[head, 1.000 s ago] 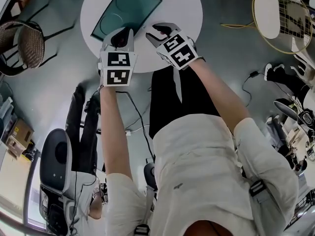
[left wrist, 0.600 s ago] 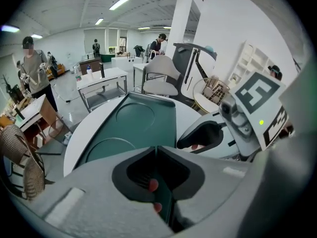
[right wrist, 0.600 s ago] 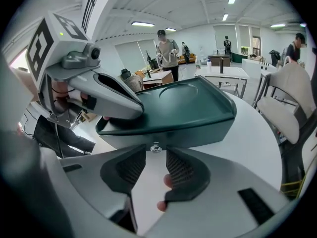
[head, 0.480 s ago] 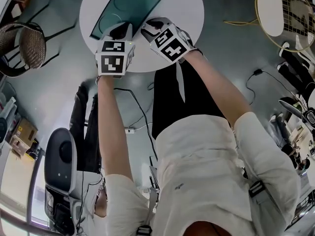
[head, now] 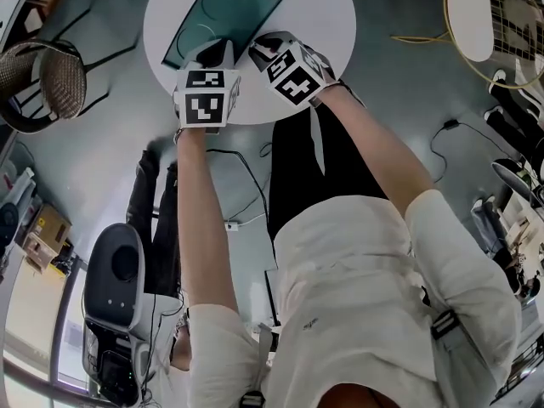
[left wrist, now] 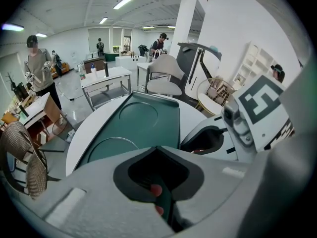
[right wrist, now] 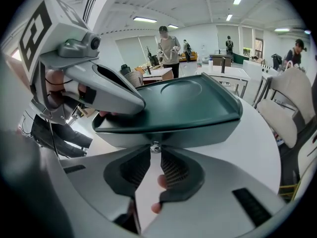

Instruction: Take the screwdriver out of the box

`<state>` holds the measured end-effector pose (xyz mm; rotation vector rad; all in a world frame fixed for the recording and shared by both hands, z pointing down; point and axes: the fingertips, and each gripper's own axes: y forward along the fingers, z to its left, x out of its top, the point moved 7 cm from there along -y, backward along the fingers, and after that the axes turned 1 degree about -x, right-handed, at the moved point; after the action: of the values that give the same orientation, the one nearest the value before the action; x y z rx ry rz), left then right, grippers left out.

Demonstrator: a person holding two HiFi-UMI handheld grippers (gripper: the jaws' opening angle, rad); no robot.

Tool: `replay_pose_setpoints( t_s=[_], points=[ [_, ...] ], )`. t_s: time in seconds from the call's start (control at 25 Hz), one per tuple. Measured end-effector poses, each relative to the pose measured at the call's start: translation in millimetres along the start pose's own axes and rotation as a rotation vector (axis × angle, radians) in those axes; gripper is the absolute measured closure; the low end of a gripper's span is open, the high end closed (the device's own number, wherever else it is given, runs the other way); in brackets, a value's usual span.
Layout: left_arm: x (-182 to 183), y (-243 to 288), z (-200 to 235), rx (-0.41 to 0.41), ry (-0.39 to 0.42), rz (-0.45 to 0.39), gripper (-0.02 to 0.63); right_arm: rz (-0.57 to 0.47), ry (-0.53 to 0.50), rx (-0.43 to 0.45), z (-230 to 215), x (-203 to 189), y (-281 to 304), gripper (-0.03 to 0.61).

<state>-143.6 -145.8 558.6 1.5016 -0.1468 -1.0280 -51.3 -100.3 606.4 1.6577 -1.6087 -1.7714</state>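
Green box (right wrist: 198,125) sits shut on the round white table (right wrist: 250,148), lid (right wrist: 185,95) down, so the screwdriver isn't visible; presumably it's inside. Both grippers are at the box's near edge. Right gripper (right wrist: 154,155) points at the front wall, jaws about half closed and just been closing, tips now on either side of a small metal stud (right wrist: 155,146) under the lid rim and apparently pinching it. Looks like the catch or a pull, so this grip is probably there to unlatch or lift the lid. Nothing else is between the jaws, only bare table showing through the gap behind the tips. Left gripper (left wrist: 158,150) has its jaws together, tips meeting, nothing seen between them. In the right gripper view it lies across the lid's left front corner, touching or just above it, can't tell which. Likely it's there to brace the box so it won't slide or tip when the right one pulls. Step in hand: opening the box. Early in the task, since the lid isn't up and the tool isn't reached.
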Motion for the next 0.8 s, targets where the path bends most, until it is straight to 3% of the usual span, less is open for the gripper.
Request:
replay_pose_setpoints(
  t_s=[0.8],
  points=[
    [0.4, 0.6, -2.1, 0.023, -0.055, 0.001, 0.603, 0.066, 0.032, -0.003, 5.1, -51.8, -35.8, 0.508]
  ],
)
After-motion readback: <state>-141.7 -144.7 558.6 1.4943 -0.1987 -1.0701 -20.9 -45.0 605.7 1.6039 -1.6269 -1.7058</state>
